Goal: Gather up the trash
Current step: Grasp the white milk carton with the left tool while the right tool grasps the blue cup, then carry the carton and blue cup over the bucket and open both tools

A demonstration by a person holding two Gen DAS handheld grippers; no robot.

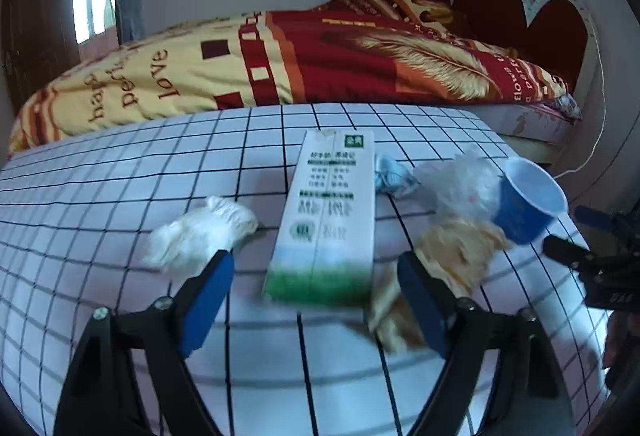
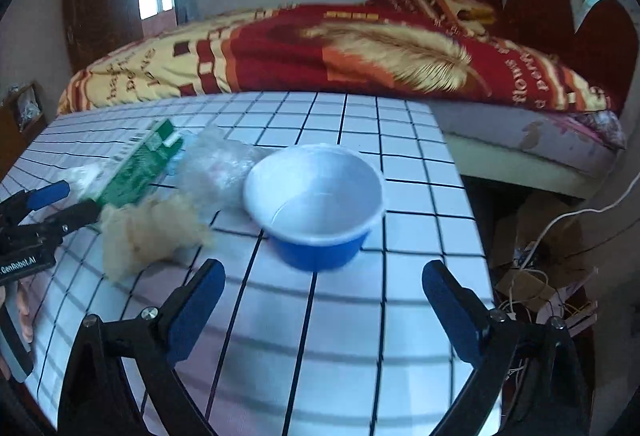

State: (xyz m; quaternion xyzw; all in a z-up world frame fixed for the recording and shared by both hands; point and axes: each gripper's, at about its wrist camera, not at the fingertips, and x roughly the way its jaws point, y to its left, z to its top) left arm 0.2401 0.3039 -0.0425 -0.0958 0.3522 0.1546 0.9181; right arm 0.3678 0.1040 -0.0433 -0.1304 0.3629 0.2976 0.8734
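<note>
both wrist views look down close over the checked table [image 1: 120, 176], sharing it.

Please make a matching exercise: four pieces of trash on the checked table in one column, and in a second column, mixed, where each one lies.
Things:
1. carton
2. blue cup
3. white wad
4. yellowish wad

Places:
A. ahead of the right gripper, upright
B. lying flat ahead of the left gripper
C. left of the carton
D. between the carton and the cup, near side

Pairs: 1-B, 2-A, 3-C, 4-D
</note>
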